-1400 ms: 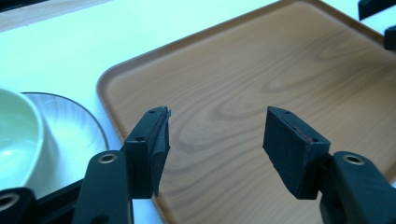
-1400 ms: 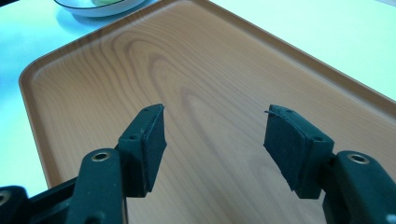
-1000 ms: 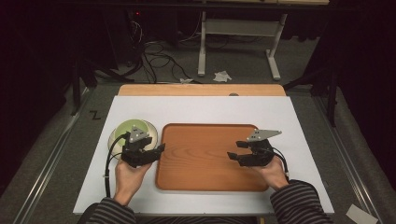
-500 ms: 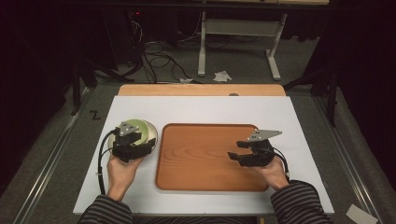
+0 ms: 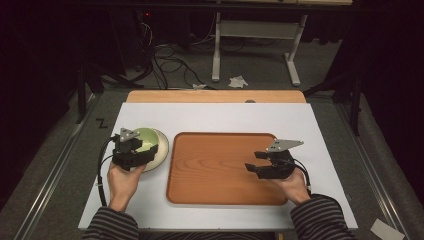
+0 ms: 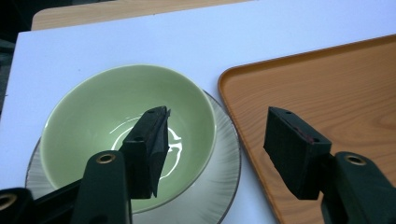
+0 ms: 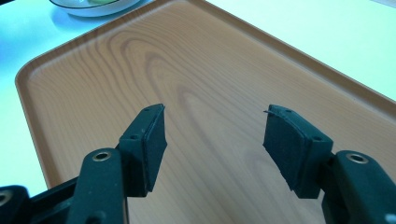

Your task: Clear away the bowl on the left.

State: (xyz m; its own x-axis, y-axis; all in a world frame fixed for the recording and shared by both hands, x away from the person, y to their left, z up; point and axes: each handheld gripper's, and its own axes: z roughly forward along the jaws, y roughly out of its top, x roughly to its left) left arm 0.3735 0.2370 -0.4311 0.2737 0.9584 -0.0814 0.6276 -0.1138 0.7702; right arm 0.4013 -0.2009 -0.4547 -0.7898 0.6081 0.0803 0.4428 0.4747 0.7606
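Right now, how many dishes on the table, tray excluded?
2. A green bowl sits on a ribbed plate, left of the tray, under the open left gripper. Anything beneath the plate would be hidden.

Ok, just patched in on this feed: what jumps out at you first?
The big wooden tray at the middle of the white table, with nothing on it; the right gripper hangs open above its right half. Then the pale green bowl sitting on a ribbed plate just left of the tray, with the left gripper open over the bowl's right rim.
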